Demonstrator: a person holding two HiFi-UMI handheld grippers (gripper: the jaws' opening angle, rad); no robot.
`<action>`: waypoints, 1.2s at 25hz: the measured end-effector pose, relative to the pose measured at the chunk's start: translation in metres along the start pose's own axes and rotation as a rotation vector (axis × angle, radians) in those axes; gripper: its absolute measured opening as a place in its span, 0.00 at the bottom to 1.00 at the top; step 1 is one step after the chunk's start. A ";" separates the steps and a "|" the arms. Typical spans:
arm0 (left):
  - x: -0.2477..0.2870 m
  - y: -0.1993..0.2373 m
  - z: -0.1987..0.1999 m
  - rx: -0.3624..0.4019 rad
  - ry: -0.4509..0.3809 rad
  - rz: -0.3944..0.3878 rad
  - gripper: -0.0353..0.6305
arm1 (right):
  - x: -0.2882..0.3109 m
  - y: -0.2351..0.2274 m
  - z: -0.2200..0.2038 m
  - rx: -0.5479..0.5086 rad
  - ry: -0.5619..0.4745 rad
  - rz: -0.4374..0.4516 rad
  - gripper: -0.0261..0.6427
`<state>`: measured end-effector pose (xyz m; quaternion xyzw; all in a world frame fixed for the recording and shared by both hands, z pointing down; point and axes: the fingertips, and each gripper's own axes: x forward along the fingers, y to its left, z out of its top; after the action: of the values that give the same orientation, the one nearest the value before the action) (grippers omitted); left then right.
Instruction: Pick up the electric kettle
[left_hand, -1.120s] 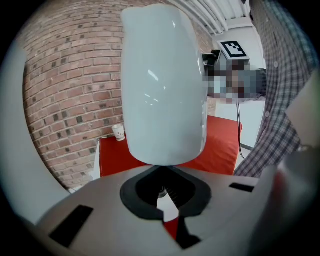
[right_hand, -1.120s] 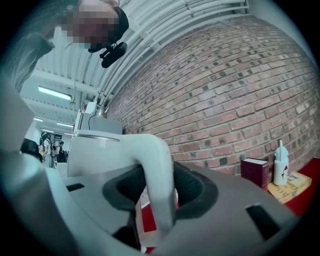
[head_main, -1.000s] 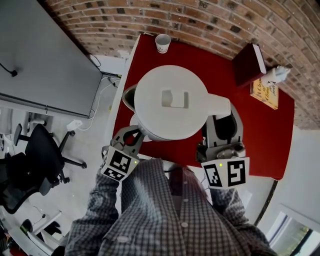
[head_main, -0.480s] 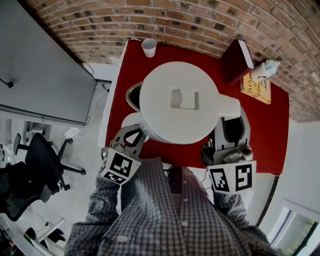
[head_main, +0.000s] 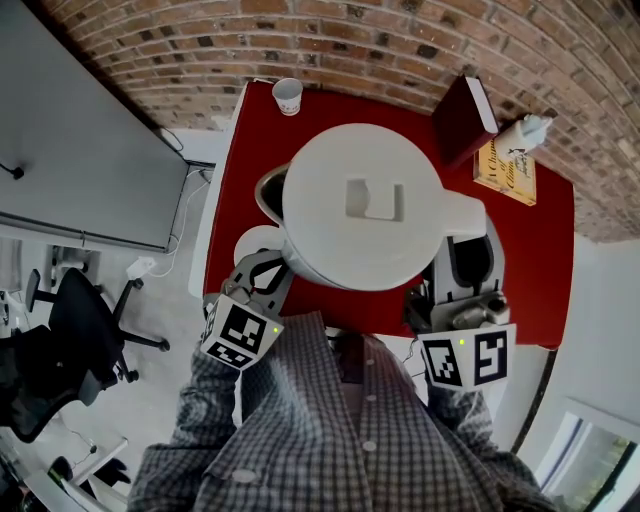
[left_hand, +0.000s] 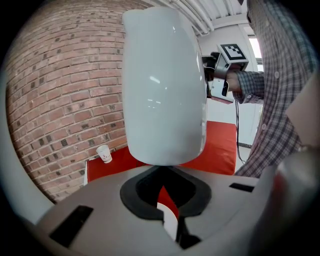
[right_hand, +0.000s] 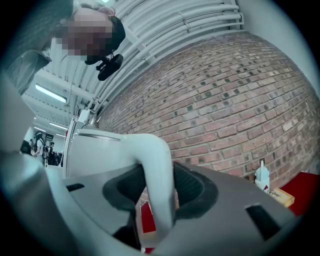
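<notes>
White plastic electric kettle (head_main: 350, 205), clear of the red bench (head_main: 540, 260): handle at 3 o'clock, clamped in the right gripper's (head_main: 465, 255) fingers; left gripper's (head_main: 262, 275) fingers, near-closed and empty, at 7 o'clock.

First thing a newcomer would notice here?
The big white electric kettle, held up over the red table, fills the head view. The right gripper is clamped on its handle, and the left gripper sits under its base, with a brick wall behind.
</notes>
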<state>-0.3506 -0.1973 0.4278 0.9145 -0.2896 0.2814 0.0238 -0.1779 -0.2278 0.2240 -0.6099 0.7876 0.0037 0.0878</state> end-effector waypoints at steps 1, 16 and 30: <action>0.000 -0.001 0.000 -0.001 0.001 0.002 0.06 | 0.000 -0.001 0.000 0.001 0.002 0.003 0.29; 0.002 -0.009 0.000 -0.012 0.013 0.018 0.06 | -0.003 -0.002 0.000 -0.008 0.012 0.046 0.29; 0.005 -0.011 0.002 -0.011 0.014 0.013 0.06 | -0.004 -0.007 0.000 -0.004 0.015 0.044 0.29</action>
<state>-0.3406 -0.1909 0.4302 0.9105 -0.2967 0.2864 0.0291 -0.1703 -0.2258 0.2253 -0.5928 0.8013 0.0026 0.0807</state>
